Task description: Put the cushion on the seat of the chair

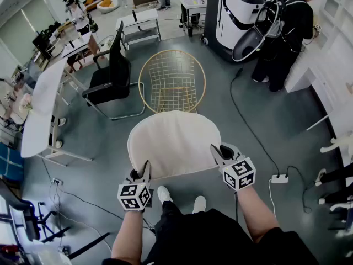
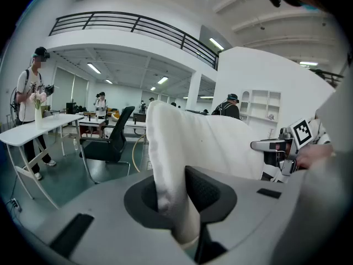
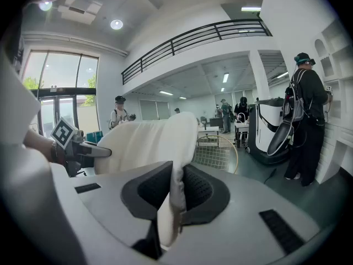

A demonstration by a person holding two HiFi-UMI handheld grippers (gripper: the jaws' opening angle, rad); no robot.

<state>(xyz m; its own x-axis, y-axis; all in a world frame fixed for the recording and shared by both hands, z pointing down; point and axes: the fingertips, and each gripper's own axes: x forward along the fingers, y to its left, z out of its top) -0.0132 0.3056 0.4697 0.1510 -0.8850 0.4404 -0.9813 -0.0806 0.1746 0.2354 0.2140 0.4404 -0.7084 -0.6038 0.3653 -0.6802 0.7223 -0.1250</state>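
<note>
I hold a round cream cushion (image 1: 174, 142) flat in the air between both grippers, above the floor. My left gripper (image 1: 144, 171) is shut on its near left edge, and the fabric (image 2: 171, 164) runs up between the pads. My right gripper (image 1: 219, 152) is shut on its near right edge, where the cushion (image 3: 154, 139) is pinched between the jaws. Just beyond the cushion stands a gold wire chair (image 1: 172, 80) with a bare round mesh seat, also visible as the chair (image 3: 218, 150) past the cushion.
A black office chair (image 1: 110, 76) stands left of the wire chair, beside a white table (image 1: 41, 106). A black cable (image 1: 248, 126) runs to a power strip (image 1: 279, 178) on the right. A person (image 1: 284, 32) stands by a large machine (image 1: 237, 18) at the back right.
</note>
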